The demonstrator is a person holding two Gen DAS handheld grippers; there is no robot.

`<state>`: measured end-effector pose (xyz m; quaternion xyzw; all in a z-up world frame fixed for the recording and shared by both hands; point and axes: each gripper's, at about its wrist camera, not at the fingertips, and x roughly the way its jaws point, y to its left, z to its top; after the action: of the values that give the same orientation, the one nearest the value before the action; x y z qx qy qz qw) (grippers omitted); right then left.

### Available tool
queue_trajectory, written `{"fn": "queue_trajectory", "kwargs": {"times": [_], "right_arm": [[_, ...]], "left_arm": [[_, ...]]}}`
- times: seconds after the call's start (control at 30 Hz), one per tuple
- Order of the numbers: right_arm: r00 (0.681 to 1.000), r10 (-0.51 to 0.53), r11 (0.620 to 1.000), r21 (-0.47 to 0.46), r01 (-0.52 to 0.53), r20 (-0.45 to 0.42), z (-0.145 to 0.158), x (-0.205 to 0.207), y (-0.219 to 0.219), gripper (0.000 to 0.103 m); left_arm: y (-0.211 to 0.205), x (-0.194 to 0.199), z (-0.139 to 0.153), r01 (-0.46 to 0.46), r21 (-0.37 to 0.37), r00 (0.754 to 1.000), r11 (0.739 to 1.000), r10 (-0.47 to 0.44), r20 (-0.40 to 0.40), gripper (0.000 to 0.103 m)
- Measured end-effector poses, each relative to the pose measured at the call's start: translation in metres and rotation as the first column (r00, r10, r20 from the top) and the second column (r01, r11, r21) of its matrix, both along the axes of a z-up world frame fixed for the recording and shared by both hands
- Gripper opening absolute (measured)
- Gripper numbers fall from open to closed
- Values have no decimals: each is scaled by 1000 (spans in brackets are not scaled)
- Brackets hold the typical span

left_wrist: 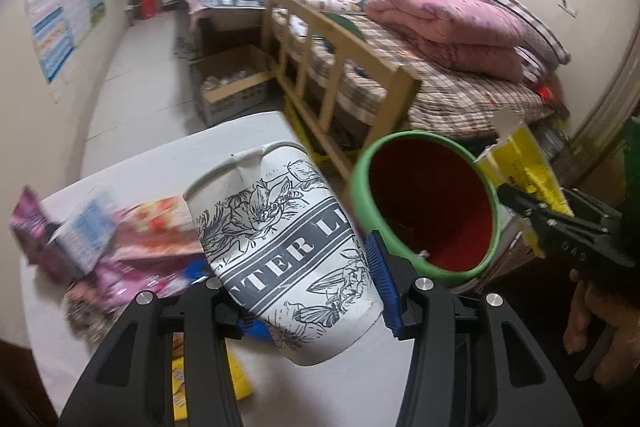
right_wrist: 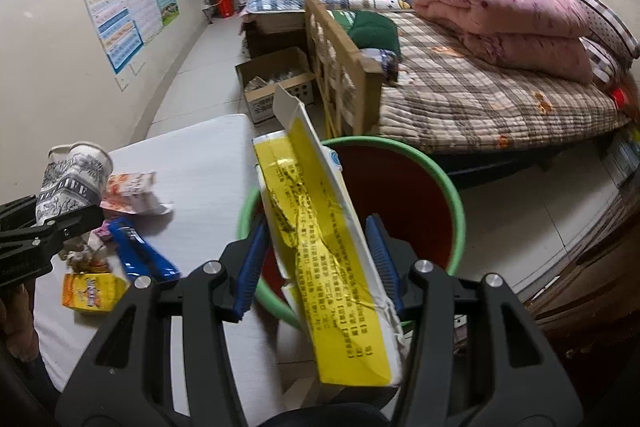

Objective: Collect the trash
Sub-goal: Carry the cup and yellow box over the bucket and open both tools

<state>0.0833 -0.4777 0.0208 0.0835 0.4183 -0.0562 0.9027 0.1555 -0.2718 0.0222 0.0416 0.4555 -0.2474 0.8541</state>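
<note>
My left gripper point(left_wrist: 308, 295) is shut on a white paper cup point(left_wrist: 280, 243) with black flower print, held above the white table point(left_wrist: 224, 147); the cup also shows in the right wrist view point(right_wrist: 72, 179). My right gripper point(right_wrist: 320, 267) is shut on a crushed yellow and white carton point(right_wrist: 328, 247), held over the rim of a green bin point(right_wrist: 460, 227) with a red inside. In the left wrist view the bin point(left_wrist: 360, 195) is just right of the cup, and the carton point(left_wrist: 520, 163) is at its right rim.
Loose trash lies on the table: a blue wrapper point(right_wrist: 140, 255), a yellow-orange box point(right_wrist: 92, 291), a red-white wrapper point(right_wrist: 132, 191), purple packets point(left_wrist: 120, 275). A wooden bed frame point(left_wrist: 332, 67) with quilts stands behind the bin. A cardboard box point(right_wrist: 276, 83) sits on the floor.
</note>
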Motion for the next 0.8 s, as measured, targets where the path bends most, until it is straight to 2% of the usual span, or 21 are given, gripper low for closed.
{"fn": "queue_trajectory", "kwargs": {"times": [0.5, 0.8], "right_arm": [[997, -61, 997, 41, 64, -53, -40, 20, -67, 48], [995, -65, 996, 57, 69, -71, -54, 28, -82, 49]], "left_arm": [[-116, 25, -31, 173, -42, 983, 984, -175, -59, 46], [-138, 39, -41, 195, -46, 977, 980, -198, -74, 46]]}}
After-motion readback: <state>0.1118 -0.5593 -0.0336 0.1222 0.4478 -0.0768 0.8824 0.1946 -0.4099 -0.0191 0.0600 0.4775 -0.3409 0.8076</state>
